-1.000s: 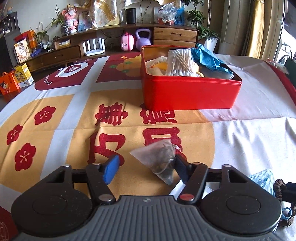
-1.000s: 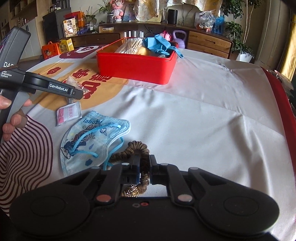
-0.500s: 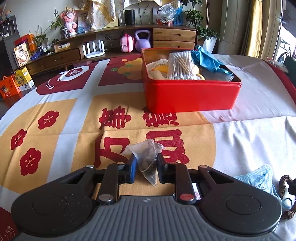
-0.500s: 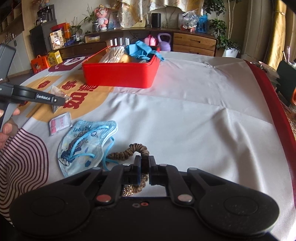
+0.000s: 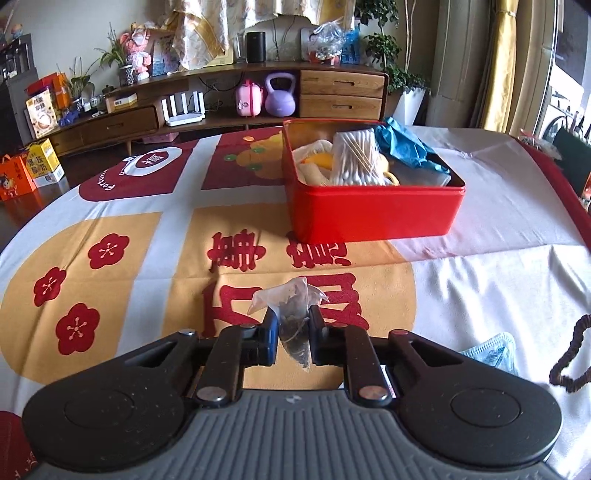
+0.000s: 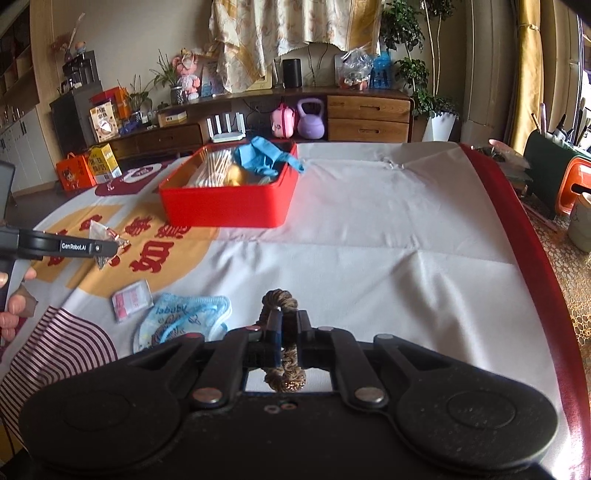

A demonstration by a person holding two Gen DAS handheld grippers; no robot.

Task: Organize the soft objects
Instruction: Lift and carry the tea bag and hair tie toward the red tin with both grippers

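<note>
Left gripper (image 5: 293, 325) tilted down, jaws closing on tea bag (image 5: 291, 314); right gripper (image 6: 288, 325) jaws clamp scrunchie (image 6: 284, 332).

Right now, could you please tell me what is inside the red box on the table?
The red box holds a cotton swab pack, blue gloves, cream cloth and something yellow. Whatever lies underneath is covered.

- A long, low wooden sideboard (image 6: 280, 122) runs along the back wall, with drawers at its right end (image 6: 368, 120).
- A patterned cloth (image 6: 295, 33) hangs above it.
- On its top stand a black speaker (image 6: 292, 72) and potted plants (image 6: 168, 79).
- A purple kettlebell (image 6: 311, 119) sits on its lower shelf.
- Yellow curtains (image 6: 532, 70) hang at the right, where daylight enters.
</note>
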